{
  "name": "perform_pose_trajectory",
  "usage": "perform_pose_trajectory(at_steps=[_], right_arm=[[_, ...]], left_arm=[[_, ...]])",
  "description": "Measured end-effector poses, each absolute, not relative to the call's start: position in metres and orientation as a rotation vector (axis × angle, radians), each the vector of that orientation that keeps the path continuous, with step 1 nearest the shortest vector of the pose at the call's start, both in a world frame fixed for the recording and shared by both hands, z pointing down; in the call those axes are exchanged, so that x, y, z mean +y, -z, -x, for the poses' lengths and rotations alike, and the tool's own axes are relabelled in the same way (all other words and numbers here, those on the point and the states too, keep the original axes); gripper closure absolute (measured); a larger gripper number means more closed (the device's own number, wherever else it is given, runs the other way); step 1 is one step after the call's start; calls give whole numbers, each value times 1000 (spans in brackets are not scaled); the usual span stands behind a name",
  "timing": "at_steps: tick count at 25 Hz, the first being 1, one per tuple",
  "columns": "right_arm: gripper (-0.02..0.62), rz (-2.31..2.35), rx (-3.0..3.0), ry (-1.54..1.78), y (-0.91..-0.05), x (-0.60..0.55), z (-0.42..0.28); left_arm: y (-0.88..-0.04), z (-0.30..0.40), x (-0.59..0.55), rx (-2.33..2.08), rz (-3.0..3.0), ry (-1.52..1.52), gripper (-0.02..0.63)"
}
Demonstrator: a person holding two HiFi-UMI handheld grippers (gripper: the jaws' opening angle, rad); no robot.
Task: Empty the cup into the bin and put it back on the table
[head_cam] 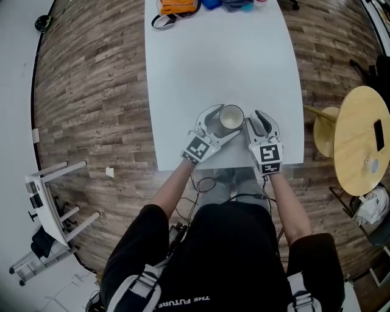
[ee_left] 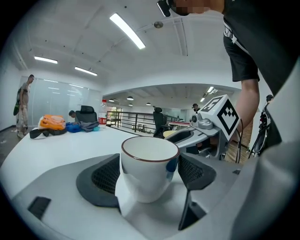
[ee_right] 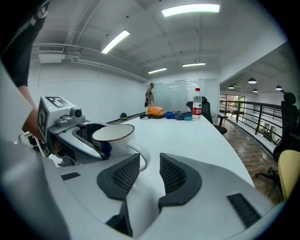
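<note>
A white cup (head_cam: 231,116) with a dark rim stands upright on the white table (head_cam: 219,55), near its front edge. My left gripper (head_cam: 223,123) has a pad on each side of the cup (ee_left: 149,166) and is shut on its body. The inside that shows looks bare. My right gripper (head_cam: 261,119) rests just right of the cup, jaws open with nothing between them. In the right gripper view the cup (ee_right: 115,138) has its handle (ee_right: 142,158) just ahead of the gap at my right gripper (ee_right: 150,171), untouched. No bin is in view.
An orange bag (head_cam: 177,6) and blue items lie at the table's far end, with a water bottle (ee_right: 197,104) beside them. A round wooden table (head_cam: 359,140) and a yellow chair (head_cam: 326,131) stand to the right. A white rack (head_cam: 49,201) sits on the floor at left.
</note>
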State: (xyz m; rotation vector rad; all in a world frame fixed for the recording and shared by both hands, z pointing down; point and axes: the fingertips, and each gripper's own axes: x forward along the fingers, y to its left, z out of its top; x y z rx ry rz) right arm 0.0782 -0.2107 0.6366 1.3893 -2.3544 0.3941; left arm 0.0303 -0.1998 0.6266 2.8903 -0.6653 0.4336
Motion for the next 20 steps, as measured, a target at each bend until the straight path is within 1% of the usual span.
perform_pose_trajectory(at_steps=[7,12,13,14,15,16,20], right_arm=[[472,-1413,-2323,-357,-620,-191,-84],[474,-1399,-2377,-209,-568,-172,-87],[474,-1409,-2401,-205,-555,-170,-86],[477,-1423,-2421,-203,-543,-168,-86],[516,-1436,-2438,-206,-532,-166,-85],[577,-1443,-2461,-220,-523,-164,-83],[580,-1450,-2561,-352,-508,-156,-70]], left_arm=[[-605,6,-188,-830,-2799,-385,230],[-555,38,-165,-1012,-2759,-359,233],[-543,42,-163,-1054,-2768,-354,273],[-531,46,-161,-1106,-2770,-348,436],[-520,48,-161,-1156,-2763,-341,559],[-510,50,-162,-1192,-2750,-327,578],[-481,46,-169,-1253,-2715,-233,584]])
